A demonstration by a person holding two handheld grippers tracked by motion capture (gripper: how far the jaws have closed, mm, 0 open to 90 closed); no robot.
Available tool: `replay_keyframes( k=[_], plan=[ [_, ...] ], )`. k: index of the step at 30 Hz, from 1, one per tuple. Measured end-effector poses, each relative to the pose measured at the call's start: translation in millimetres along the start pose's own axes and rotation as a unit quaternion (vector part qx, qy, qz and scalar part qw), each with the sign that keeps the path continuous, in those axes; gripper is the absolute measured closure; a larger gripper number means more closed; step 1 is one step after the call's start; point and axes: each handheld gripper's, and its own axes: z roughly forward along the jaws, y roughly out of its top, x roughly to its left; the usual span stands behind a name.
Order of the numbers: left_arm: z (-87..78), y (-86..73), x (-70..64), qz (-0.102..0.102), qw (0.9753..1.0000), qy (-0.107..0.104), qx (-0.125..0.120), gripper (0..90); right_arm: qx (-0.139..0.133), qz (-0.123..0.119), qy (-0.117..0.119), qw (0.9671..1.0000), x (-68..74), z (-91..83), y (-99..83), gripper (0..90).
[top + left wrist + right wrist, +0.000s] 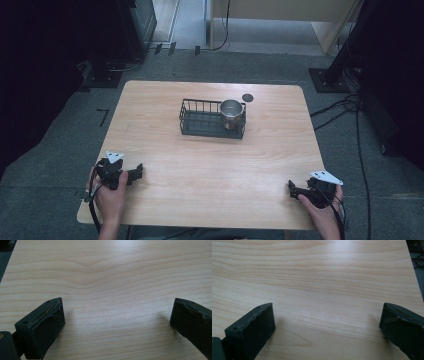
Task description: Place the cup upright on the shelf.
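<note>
Steel cup (231,113): one, upright, sitting in the right end of the basket, just above the middle of the high view. Black wire basket (212,119): one, rectangular, open-topped, its left part holding nothing else that I can see. Dark round disc (247,97): one, flat on the wood just beyond the basket's upper right corner, apart from it.

Pale wooden table (215,165): one, rounded corners, bare grain across its lower half.

Grippers: two, both at the lower edge of the high view, well apart from the basket and from each other. Left gripper (134,173) at lower left, held in the left hand (111,192), low over the table near its edge. Its own view shows two black jaws spread wide, bare wood between them. Right gripper (292,189) at lower right, held in the right hand (320,207); its view likewise shows two jaws set wide with only tabletop between. One grey three-cornered plate on each.

Surroundings: grey carpet, cables (357,115) trailing along the right side of the frame.
</note>
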Motion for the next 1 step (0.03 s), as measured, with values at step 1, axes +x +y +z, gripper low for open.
replay_keyframes(
  k=[1],
  plan=[
    [0.0, 0.0, 0.0, 0.000, 1.0000, 0.000, 0.000, 0.0, 0.000, 0.000, 0.000, 1.0000, 0.0, 0.0, 0.0, 0.0]
  ],
)
